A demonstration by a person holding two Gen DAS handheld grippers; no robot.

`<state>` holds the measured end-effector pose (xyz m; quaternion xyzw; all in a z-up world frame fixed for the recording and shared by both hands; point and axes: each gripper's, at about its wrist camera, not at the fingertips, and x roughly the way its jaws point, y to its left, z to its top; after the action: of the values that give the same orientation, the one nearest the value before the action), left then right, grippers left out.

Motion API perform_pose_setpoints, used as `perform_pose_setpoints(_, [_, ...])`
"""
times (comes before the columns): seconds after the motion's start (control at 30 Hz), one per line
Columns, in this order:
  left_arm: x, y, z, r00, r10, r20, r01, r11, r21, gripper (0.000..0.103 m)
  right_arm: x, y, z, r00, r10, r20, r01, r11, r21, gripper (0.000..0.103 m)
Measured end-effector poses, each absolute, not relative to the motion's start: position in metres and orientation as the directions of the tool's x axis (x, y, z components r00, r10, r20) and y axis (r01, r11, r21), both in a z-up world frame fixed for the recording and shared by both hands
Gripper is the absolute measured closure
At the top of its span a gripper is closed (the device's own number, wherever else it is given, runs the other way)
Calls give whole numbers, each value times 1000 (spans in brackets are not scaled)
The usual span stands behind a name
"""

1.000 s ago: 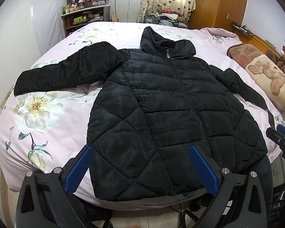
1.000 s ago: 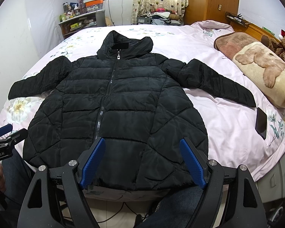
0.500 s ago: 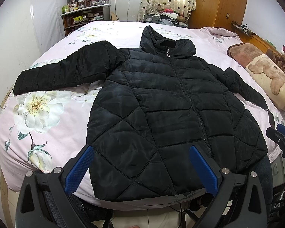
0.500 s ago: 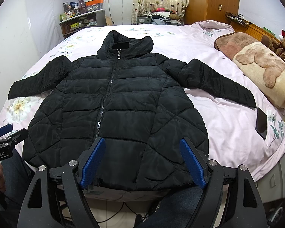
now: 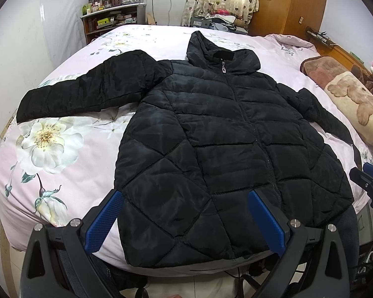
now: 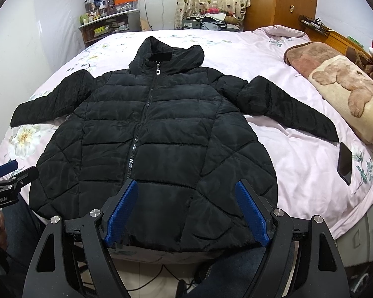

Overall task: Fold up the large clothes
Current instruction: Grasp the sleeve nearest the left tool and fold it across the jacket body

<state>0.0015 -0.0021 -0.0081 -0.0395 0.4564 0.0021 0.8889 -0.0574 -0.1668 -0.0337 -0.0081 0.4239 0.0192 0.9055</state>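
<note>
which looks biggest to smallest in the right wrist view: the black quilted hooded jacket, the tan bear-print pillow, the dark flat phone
1. Black quilted hooded jacket, by far the largest.
2. Tan bear-print pillow.
3. Dark flat phone, smallest.
Fisheye distortion shrinks the pillow and phone at the edge, but the order is clear.

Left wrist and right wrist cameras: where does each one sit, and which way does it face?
Left wrist: sits behind the open left claw at the bed's near edge, facing across the black jacket, nearer its left sleeve; the right claw shows at the right edge.
Right wrist: sits behind the open right claw at the hem, facing the same way; the left claw and jeans-clad legs show.
Shared: the jacket, the pink floral bed, the bear pillow, the far shelf.
</note>
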Motion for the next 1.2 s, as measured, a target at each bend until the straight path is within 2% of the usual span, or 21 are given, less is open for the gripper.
perform_pose_setpoints(0.63, [72, 84, -29, 597, 55, -801, -206, 975, -86, 1, 16, -129, -50, 619, 109, -778, -164, 986, 8, 22])
perform_pose_setpoints(0.8, [98, 124, -38, 603, 43, -797, -280, 946, -161, 1, 48, -116, -55, 605, 147, -782, -192, 981, 36, 22])
perform_pose_setpoints(1.03, [132, 177, -50, 616, 148, -774, -381, 916, -127, 3, 86, -96, -66, 607, 149, -780, -229, 973, 8, 22])
perform_pose_setpoints(1.2, [152, 221, -63, 602, 178, -779, -453, 879, -149, 3, 109, -91, -78, 582, 161, -797, -231, 973, 27, 22])
